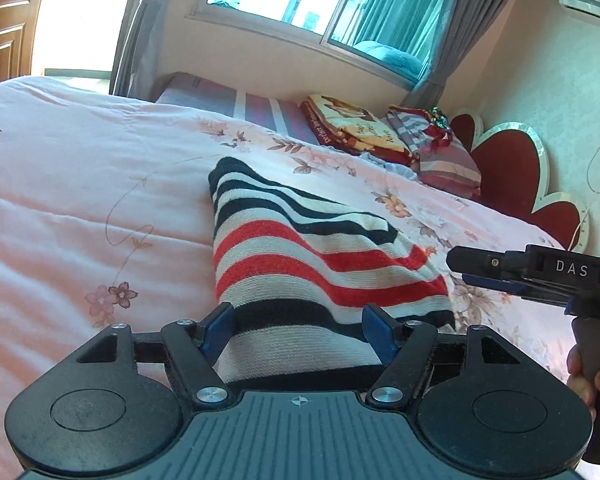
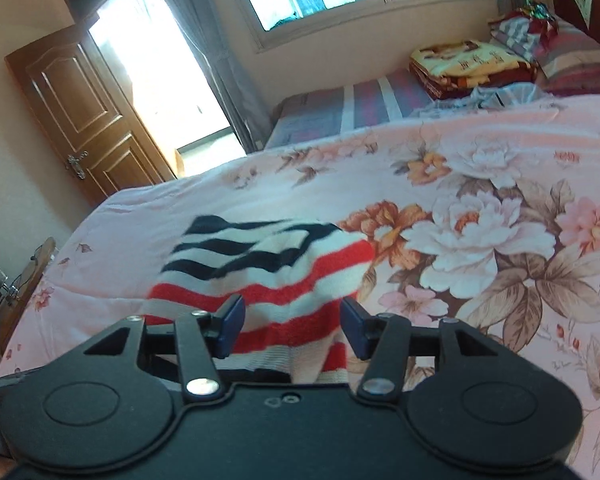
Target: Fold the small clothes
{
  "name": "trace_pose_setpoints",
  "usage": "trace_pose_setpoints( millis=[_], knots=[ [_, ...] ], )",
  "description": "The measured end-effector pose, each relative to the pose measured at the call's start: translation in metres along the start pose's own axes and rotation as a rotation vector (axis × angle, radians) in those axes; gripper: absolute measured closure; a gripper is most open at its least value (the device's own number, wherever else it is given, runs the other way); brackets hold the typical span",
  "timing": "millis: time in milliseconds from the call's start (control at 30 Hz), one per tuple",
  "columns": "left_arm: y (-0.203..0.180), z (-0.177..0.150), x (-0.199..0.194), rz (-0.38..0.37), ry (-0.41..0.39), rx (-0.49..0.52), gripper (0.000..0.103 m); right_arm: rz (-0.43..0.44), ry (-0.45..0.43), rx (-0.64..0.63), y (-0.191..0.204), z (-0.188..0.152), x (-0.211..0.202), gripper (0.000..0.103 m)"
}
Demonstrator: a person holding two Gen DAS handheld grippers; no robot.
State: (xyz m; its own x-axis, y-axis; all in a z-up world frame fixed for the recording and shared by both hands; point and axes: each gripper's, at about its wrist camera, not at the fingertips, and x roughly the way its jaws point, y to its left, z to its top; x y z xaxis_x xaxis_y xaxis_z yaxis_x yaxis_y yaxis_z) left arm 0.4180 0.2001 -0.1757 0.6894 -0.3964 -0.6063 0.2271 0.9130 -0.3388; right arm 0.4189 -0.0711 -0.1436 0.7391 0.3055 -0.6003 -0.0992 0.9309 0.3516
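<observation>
Lying on the pink floral bedspread [image 1: 80, 184], the striped knit garment [image 1: 300, 248] runs its long axis from just under the left gripper [image 1: 300, 330] away toward the far edge of the bed, its stripes crossing that axis: navy at the far end, red in the middle, navy and white nearest. In the right wrist view the same garment [image 2: 268, 276] is rumpled and blurred. Both grippers tilt downward over its near edge. The left gripper's blue fingers [image 1: 218, 328] stand apart, with cloth between them but no visible pinch. The right gripper [image 2: 292, 330] also has its fingers [image 2: 232, 328] apart over the red-striped hem. A hand [image 1: 588, 376] holds the right gripper's handle at the right.
</observation>
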Motion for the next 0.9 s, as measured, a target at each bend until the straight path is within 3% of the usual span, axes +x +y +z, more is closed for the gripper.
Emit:
trace_pose_setpoints(
  millis=[167,300,367,533,600,733,900],
  knots=[
    [-0.009,-0.014,0.002,0.053,0.004,0.079,0.034,0.020,0.051,-0.108,0.031,-0.015,-0.003,0.055],
    [-0.003,-0.020,0.008,0.081,0.034,0.094,0.034,-0.076,0.122,-0.093,0.016,-0.038,0.026,0.066],
    [0.000,-0.022,0.008,0.079,0.037,0.074,0.034,-0.085,0.102,-0.059,0.006,-0.043,0.030,0.070],
    [-0.005,-0.018,0.001,0.095,0.046,0.057,0.033,-0.097,0.106,-0.049,0.009,-0.041,0.028,0.069],
    [-0.009,-0.016,-0.013,0.074,0.013,0.064,0.033,-0.087,0.094,-0.029,0.015,-0.039,0.014,0.064],
    [-0.023,-0.022,-0.023,0.044,0.019,0.116,0.033,-0.100,0.050,-0.109,0.036,-0.049,-0.016,0.059],
    [-0.033,-0.037,-0.019,0.088,0.005,0.213,0.033,-0.186,0.120,-0.082,0.020,-0.072,-0.005,0.056]
  ],
)
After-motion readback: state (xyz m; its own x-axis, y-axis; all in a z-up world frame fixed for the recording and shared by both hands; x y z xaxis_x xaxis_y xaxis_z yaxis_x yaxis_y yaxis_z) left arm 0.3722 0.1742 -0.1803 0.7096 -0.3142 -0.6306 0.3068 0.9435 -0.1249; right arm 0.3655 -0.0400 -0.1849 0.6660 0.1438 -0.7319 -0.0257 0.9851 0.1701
